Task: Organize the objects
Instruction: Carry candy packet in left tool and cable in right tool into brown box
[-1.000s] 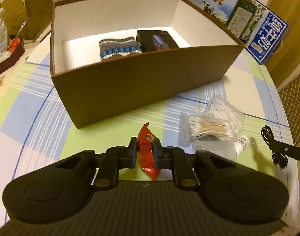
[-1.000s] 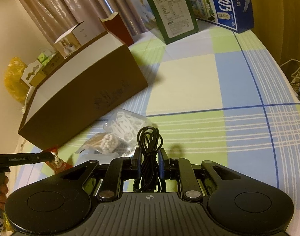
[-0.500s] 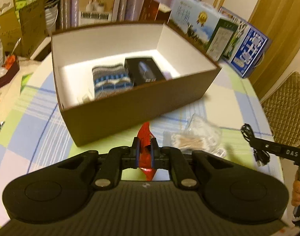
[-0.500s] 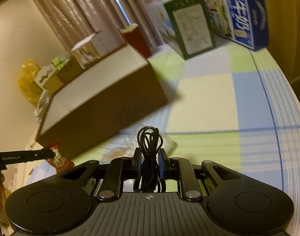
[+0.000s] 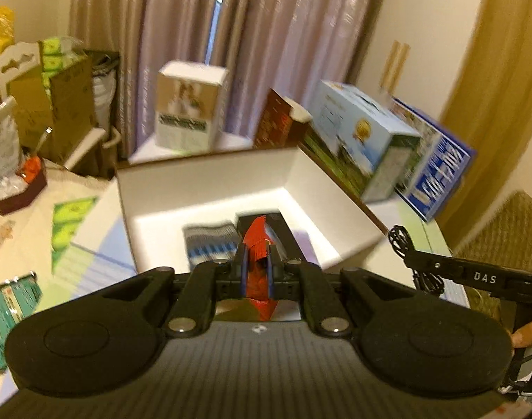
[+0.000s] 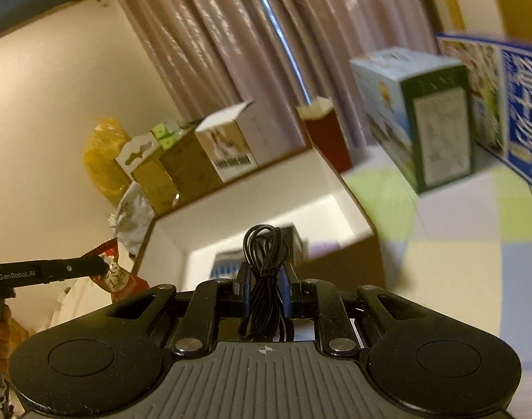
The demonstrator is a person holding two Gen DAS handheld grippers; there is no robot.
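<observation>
Now the left hand-held gripper (image 5: 256,268) is clenched on a red foil packet (image 5: 257,244), held in the air above the near edge of the open brown box (image 5: 210,188). Inside that white-lined box lie a striped knit item (image 5: 210,246) and a black case (image 5: 278,225), side by side. The right hand-held gripper (image 6: 264,276) grasps a coiled black cable (image 6: 264,251), raised before the same box. Cartons stand behind the box on the checked counter (image 6: 458,244).
</observation>
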